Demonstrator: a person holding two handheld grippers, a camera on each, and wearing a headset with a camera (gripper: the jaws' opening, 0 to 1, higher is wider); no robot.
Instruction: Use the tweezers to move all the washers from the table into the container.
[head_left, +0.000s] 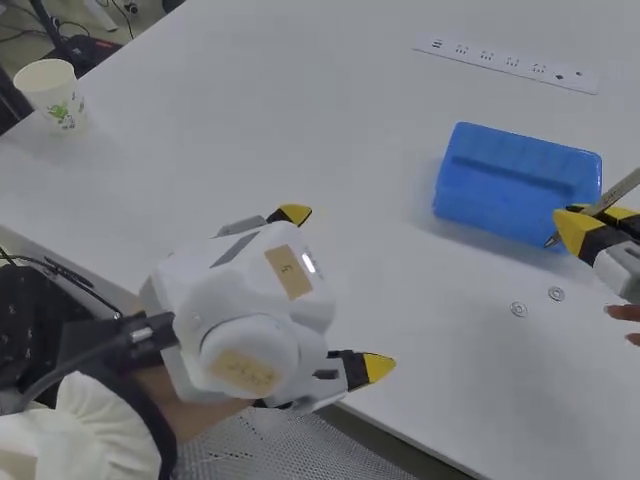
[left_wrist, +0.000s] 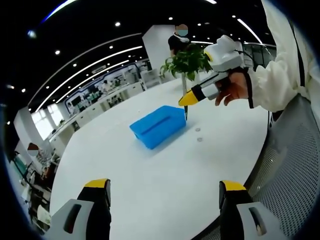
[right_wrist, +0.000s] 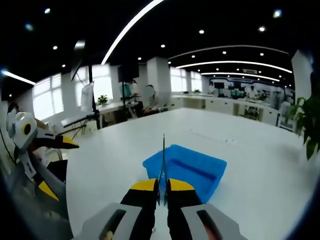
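Now, two washers (head_left: 518, 309) lie near right hand-held gripper (right_wrist: 162, 186) clamping tweezers (right_wrist: 163, 152).

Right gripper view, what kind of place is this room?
Probably a large open-plan office or lab: long white worktables, curved ceiling light strips, a leafy green potted plant and a white power strip.

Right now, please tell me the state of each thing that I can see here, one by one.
left hand-held gripper: open, empty.
right hand-held gripper: shut on the tweezers.
tweezers: held, tips near the container.
washers: two, lying flat on the table, beside the container.
container: on the table, top open.
paper cup: upright.
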